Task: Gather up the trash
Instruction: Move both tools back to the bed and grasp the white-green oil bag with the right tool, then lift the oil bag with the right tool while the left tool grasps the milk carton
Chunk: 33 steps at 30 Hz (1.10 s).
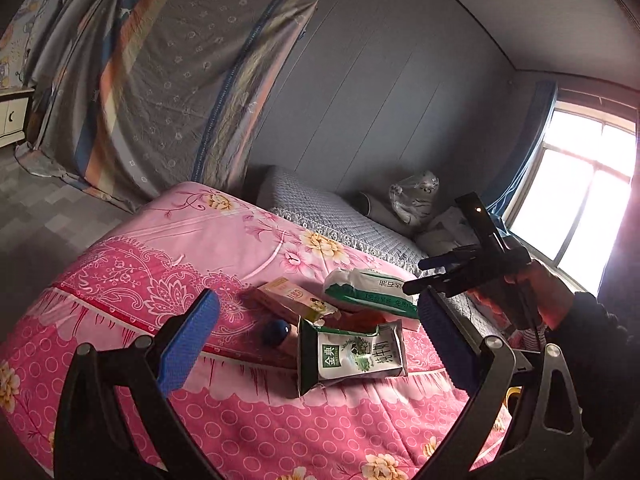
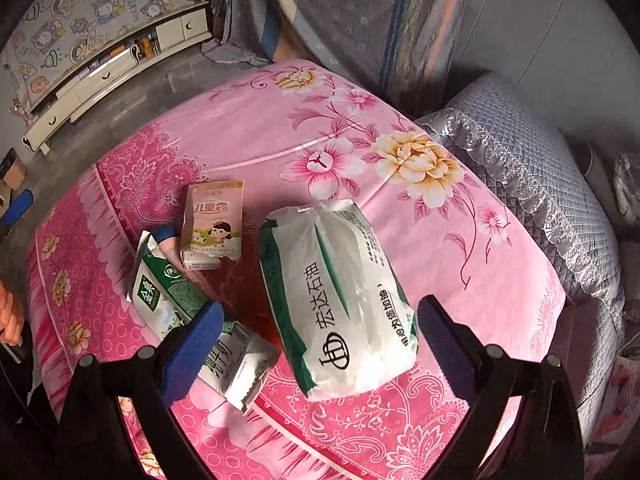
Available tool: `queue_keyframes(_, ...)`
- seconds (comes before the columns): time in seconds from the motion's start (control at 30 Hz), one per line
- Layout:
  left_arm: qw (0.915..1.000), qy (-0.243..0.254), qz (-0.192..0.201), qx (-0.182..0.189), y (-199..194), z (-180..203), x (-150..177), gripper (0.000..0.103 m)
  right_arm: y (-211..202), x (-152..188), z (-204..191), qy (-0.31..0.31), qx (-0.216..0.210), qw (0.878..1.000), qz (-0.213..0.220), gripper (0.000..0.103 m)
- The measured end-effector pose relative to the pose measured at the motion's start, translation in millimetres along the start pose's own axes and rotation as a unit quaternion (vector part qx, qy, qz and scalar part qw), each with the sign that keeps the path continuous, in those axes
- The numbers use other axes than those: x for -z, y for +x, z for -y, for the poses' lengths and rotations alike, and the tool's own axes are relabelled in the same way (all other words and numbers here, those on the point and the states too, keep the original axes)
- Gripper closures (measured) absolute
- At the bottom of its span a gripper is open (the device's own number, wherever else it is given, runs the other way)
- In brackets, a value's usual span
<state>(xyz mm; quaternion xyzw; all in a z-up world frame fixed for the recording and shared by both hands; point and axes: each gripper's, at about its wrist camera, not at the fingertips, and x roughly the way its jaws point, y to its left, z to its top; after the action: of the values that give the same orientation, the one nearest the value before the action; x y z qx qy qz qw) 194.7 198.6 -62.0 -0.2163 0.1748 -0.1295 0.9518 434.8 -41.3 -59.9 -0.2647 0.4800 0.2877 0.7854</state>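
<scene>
Trash pile: we see a white tissue pack (image 2: 340,300), a green milk carton (image 2: 192,320), a pink box (image 2: 214,220) and a blue-capped bottle (image 1: 276,332) bunched mid-bed (image 2: 440,240), toward its foot edge, likely gathered for quick pickup.
Right tool (image 2: 320,344): jaws wide apart, empty, pointing down over the tissue pack; we judge it is lining up a grasp.
Left tool (image 1: 320,344): jaws apart, empty, facing the carton.
Writing: tissue pack reads "宏达石油"; carton "金典" and "纯牛奶"; box "儿童".
</scene>
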Motion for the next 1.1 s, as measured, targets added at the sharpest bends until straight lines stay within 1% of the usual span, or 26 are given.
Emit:
queue_keyframes(0.1,0.9999,0.000,-0.010,0.003,5.9,-4.8,4.0,0.008,26.7,-11.7,-1.5,-0.012,0.024,0.999,-0.037,0.009)
queue_keyframes(0.17,0.9998,0.002,-0.018,0.000,11.1,-8.0,6.1,0.008,44.1,-11.7,1.6,-0.009,0.026,0.998,-0.064,0.009)
queue_keyframes(0.23,0.9997,0.006,-0.025,-0.006,15.1,-9.5,7.6,0.008,58.6,-8.6,3.3,-0.015,0.033,0.996,-0.077,0.009)
queue_keyframes(0.27,0.9995,0.009,-0.029,-0.009,17.4,-9.6,8.3,0.008,65.6,-7.8,5.9,-0.010,0.031,0.996,-0.082,0.009)
queue_keyframes(0.37,0.9989,0.017,-0.042,-0.013,24.3,-7.0,11.6,0.008,82.3,-6.5,15.7,0.033,0.000,0.995,-0.090,0.009)
queue_keyframes(0.47,0.9979,0.032,-0.054,-0.017,28.6,0.0,15.6,0.008,92.0,-0.3,20.8,0.062,-0.016,0.993,-0.095,0.009)
queue_keyframes(0.5,0.9975,0.038,-0.056,-0.019,29.0,2.9,17.0,0.008,92.2,1.6,22.5,0.075,-0.021,0.993,-0.094,0.014)
queue_keyframes(0.53,0.9970,0.045,-0.059,-0.021,29.9,5.9,18.1,0.008,92.0,4.0,25.5,0.088,-0.028,0.991,-0.094,0.024)
queue_keyframes(0.57,0.9966,0.050,-0.062,-0.022,30.6,8.8,18.9,0.008,90.0,6.3,28.3,0.097,-0.030,0.991,-0.090,0.029)
queue_keyframes(0.63,0.9958,0.058,-0.068,-0.019,32.2,13.6,20.4,0.008,84.0,12.0,31.9,0.109,-0.036,0.990,-0.080,0.042)
queue_keyframes(0.67,0.9953,0.062,-0.072,-0.019,33.2,15.5,20.8,0.008,81.4,15.7,33.4,0.115,-0.040,0.990,-0.077,0.046)
queue_keyframes(0.7,0.9945,0.068,-0.078,-0.019,34.6,17.6,21.9,0.008,77.7,19.6,33.8,0.119,-0.043,0.989,-0.073,0.052)
queue_keyframes(0.73,0.9937,0.075,-0.082,-0.021,35.7,19.8,22.8,0.008,73.2,22.3,32.7,0.119,-0.047,0.990,-0.067,0.056)
queue_keyframes(0.8,0.9924,0.087,-0.085,-0.022,36.4,24.6,24.8,0.008,62.8,30.3,29.5,0.115,-0.051,0.991,-0.054,0.060)
queue_keyframes(0.93,0.9874,0.123,-0.100,-0.003,38.3,38.7,29.7,0.008,40.0,48.5,32.2,0.139,-0.061,0.988,-0.029,0.063)
queue_keyframes(1.03,0.9781,0.171,-0.117,0.020,43.7,57.6,36.5,0.008,13.3,65.4,36.4,0.149,-0.096,0.984,0.000,0.063)
queue_keyframes(1.1,0.9685,0.209,-0.130,0.040,50.1,72.7,42.5,0.008,-7.2,77.6,40.0,0.157,-0.110,0.981,0.024,0.063)
